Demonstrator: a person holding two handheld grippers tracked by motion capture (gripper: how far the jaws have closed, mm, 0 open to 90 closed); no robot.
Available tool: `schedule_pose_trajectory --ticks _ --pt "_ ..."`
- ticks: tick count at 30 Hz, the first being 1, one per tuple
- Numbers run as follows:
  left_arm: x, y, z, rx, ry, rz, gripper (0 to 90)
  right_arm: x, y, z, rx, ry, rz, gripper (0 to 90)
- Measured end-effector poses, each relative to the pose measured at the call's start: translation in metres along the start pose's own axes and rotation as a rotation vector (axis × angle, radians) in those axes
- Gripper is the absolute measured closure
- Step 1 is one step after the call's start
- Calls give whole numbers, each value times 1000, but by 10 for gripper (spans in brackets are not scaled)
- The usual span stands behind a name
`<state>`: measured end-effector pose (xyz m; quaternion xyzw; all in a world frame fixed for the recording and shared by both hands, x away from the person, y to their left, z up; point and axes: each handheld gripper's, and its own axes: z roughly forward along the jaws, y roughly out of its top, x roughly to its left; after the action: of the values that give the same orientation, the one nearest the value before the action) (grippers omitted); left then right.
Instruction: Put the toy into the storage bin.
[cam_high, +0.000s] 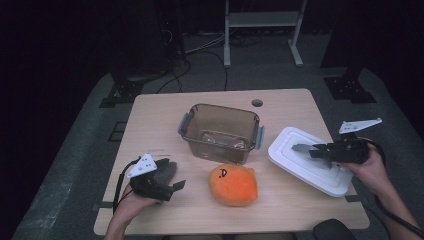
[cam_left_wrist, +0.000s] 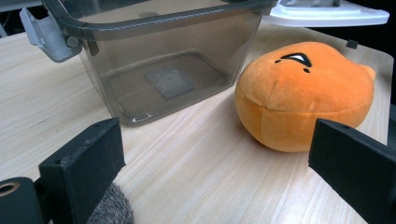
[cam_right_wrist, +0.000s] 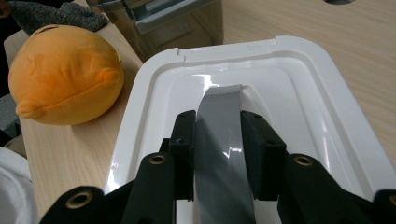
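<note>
Two grippers are at work on a light wooden desk (cam_high: 160, 107). The right gripper (cam_right_wrist: 217, 140) has its jaws closed narrow on a grey handle (cam_right_wrist: 219, 140) that rises from the middle of a white lid (cam_right_wrist: 308, 98); the pads press both sides of the handle. In the high view the lid (cam_high: 295, 165) lies on the desk's right part, beside the box and apart from it, with the right gripper (cam_high: 320, 151) over it. The left gripper (cam_high: 170, 187) rests near the desk's front left with its jaws wide and nothing between them; a grey furry item (cam_high: 165, 171) lies just beside it.

The task's thing, a smoky transparent box (cam_high: 220, 132) with grey side latches, stands open near the desk's centre. An orange plush toy (cam_high: 233, 185) sits on the desk in front of it, not inside.

Judgement: the step in hand appears to be handling the lid by its handle. To do it well, the grip should stay centred on the handle so the lid hangs level, and any lift should be straight up before travel towards the box. The latches should be checked as folded outward before seating. The toy lies outside the box; whether it belongs inside cannot be told.

Markings: no brand, label or legible writing is found. The toy bears a small stitched face (cam_left_wrist: 296, 58); a pale square patch shows at the box's bottom (cam_left_wrist: 168, 81), with nothing readable on it.
</note>
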<state>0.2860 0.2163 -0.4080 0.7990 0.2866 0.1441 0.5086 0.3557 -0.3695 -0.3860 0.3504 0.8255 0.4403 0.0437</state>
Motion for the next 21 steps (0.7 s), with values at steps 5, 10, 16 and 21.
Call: schedule_pose_trajectory --ticks 5,10,16,21 --pt "0 0 1 4 -4 3 28 -2 -7 7 6 6 10 662" --pt "0 0 0 3 -3 6 29 -3 -14 14 12 14 22 662" --pt "0 0 0 2 -3 7 29 -3 -20 23 19 21 25 662" --pt "0 0 0 3 -2 8 28 -2 -24 28 25 27 36 662"
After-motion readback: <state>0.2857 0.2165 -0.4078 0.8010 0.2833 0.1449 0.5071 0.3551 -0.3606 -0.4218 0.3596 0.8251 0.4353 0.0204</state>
